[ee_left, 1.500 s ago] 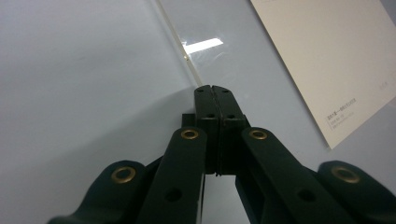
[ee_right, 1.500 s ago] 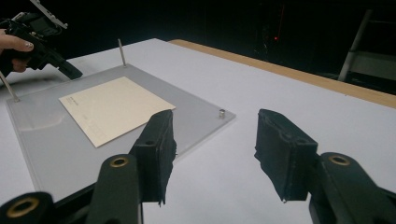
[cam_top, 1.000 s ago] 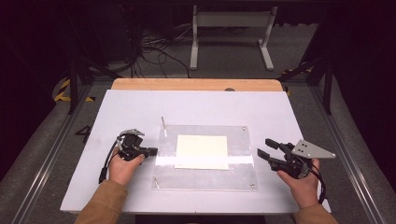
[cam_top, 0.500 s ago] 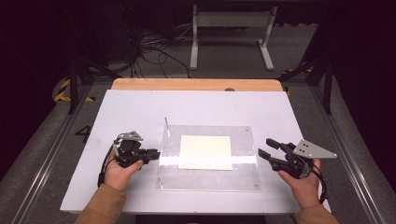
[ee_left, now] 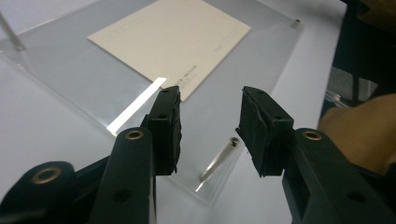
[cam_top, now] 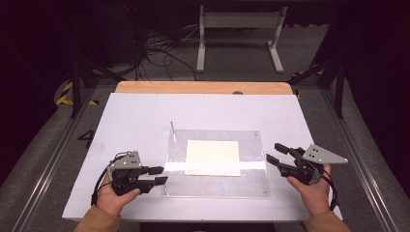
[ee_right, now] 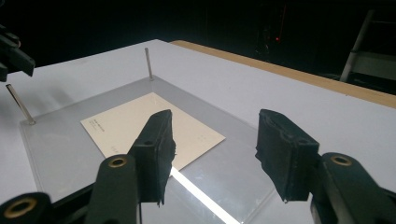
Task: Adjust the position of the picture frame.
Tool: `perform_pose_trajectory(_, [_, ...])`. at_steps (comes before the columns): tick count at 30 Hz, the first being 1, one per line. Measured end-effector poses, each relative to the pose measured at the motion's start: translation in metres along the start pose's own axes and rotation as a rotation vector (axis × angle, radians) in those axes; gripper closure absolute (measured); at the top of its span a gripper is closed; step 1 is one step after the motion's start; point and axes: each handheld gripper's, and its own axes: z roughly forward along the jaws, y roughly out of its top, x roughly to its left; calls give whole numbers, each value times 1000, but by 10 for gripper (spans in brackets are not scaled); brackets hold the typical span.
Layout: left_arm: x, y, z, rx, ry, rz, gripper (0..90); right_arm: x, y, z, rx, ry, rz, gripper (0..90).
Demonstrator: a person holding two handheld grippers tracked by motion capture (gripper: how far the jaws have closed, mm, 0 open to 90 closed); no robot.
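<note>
A clear acrylic plate (cam_top: 217,186) lies on the white table with a cream card (cam_top: 212,157) on its middle. A thin metal pin (cam_top: 172,126) stands at its far left corner. A second pin (ee_left: 218,160) stands at the near left corner, just beyond and below my left gripper (ee_left: 208,100). That gripper's jaws have just been opening and nothing is between them. In the high view my left gripper (cam_top: 161,175) hovers at the plate's near left edge. My right gripper (cam_top: 272,152) is open and empty at the plate's right edge, facing the card (ee_right: 140,123).
The table (cam_top: 145,111) has a wooden strip (cam_top: 203,87) along its far edge. Behind it, on the dark floor, are cables (cam_top: 154,48) and a white stand (cam_top: 239,34). Metal rails run down both sides of the table.
My left gripper has pulled back toward the person along the plate's left edge, and its jaws have gone from shut to open. The right gripper has stayed put.
</note>
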Motion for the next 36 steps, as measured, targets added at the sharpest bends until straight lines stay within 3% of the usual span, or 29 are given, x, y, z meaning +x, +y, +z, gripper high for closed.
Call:
perform_pose_trajectory(11, [0, -11, 21, 124, -59, 45, 586, 0, -1, 2, 1, 0, -2, 451])
perform_pose_trajectory(18, [-1, -15, 28, 191, -43, 66, 687, 0, -1, 2, -1, 2, -6, 455])
perform_pose_trajectory(23, [0, -16, 26, 205, -8, 86, 815, 0, -1, 2, 6, 2, -21, 468])
perform_pose_trajectory(27, [-7, -11, 25, 215, 45, 150, 841, 1, -1, 4, 8, 6, -28, 472])
perform_pose_trajectory(29, [-8, -9, 23, 206, 71, 155, 849, 1, -1, 3, 13, 2, -32, 472])
perform_pose_trajectory(35, [6, -8, 19, 195, 165, 96, 849, 2, -1, 3, 9, 2, -31, 472])
perform_pose_trajectory(36, [6, -8, 19, 195, 165, 96, 849, 2, -1, 3, 9, 2, -31, 472])
